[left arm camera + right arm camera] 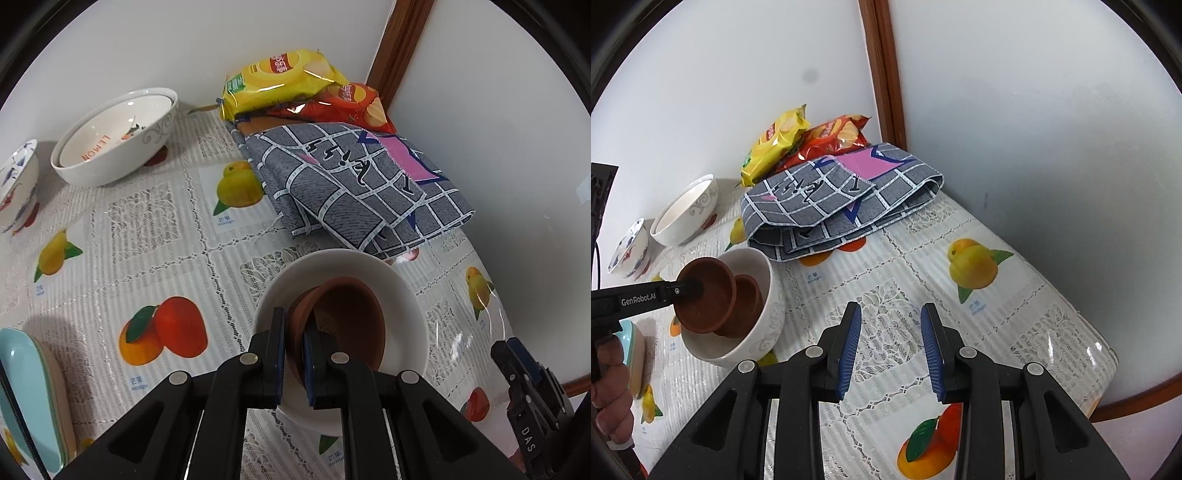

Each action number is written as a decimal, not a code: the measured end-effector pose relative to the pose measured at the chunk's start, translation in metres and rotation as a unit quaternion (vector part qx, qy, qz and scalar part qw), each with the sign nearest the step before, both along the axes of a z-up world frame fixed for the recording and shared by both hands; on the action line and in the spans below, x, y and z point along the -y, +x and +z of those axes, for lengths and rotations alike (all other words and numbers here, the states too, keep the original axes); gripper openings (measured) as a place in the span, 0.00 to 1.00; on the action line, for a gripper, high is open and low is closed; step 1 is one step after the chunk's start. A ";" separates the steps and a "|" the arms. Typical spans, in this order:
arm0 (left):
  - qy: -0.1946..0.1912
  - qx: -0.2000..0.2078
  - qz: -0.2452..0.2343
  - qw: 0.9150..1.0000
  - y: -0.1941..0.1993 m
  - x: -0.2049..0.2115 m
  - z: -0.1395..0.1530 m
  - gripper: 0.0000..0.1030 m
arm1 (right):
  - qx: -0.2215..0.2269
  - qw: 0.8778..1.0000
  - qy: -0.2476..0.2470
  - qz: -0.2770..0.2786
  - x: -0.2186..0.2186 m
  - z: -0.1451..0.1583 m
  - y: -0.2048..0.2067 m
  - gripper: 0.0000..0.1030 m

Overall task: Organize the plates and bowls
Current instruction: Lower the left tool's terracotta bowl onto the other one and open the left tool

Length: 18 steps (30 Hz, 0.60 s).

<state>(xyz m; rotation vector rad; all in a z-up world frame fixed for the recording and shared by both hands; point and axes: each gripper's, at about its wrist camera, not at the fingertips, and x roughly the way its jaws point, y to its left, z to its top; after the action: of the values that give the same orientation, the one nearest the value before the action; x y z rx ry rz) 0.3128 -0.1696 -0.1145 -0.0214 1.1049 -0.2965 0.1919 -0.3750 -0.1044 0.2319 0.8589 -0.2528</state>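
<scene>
The left gripper was clamped on the rim of a brown bowl — tilted, its base down inside a white bowl on the fruit-print cloth. The right gripper hung part-open over bare cloth, holding nothing. Two nested bowls stood by the wall — well apart, left of a folded towel.

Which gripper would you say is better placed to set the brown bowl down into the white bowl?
Left: the left gripper is shut on the brown bowl over the white bowl; the right gripper is open, empty.
</scene>
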 end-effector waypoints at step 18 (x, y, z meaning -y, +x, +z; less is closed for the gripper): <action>-0.020 -0.017 -0.001 1.000 0.008 0.005 -0.015 0.09 | -0.025 1.000 -0.006 0.011 -0.006 -0.009 0.006 0.32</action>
<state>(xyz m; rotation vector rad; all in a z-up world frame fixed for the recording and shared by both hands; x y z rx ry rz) 0.3203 -0.1751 -0.1296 -0.0615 1.1328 -0.3211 0.1979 -0.3688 -0.1133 0.2048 0.9078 -0.2445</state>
